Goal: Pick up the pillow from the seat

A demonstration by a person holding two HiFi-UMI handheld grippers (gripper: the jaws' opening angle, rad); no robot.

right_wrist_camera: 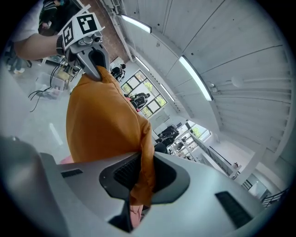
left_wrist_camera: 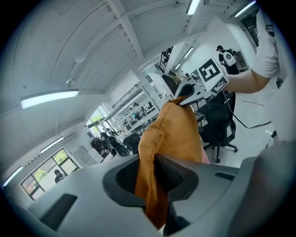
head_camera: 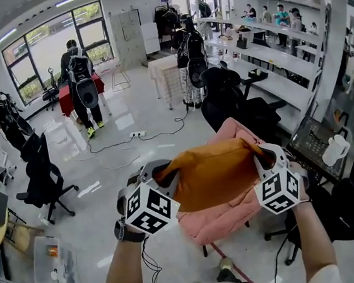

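An orange pillow (head_camera: 215, 171) hangs in the air between my two grippers, above a pink cushioned seat (head_camera: 217, 218). My left gripper (head_camera: 162, 180) is shut on the pillow's left corner, the cloth (left_wrist_camera: 150, 180) pinched between its pads. My right gripper (head_camera: 263, 159) is shut on the right corner, with the orange cloth (right_wrist_camera: 143, 176) squeezed between its pads. In the left gripper view the pillow (left_wrist_camera: 173, 134) stretches to the right gripper (left_wrist_camera: 185, 95). From the right gripper view, the pillow (right_wrist_camera: 101, 125) runs up to the left gripper (right_wrist_camera: 97, 69).
Black office chairs stand nearby: one behind the seat (head_camera: 229, 97), one at the left (head_camera: 41, 178), one at the right (head_camera: 337, 211). Several people (head_camera: 82, 85) stand in the back. Long white desks (head_camera: 278, 78) run along the right. Cables (head_camera: 132, 139) lie on the floor.
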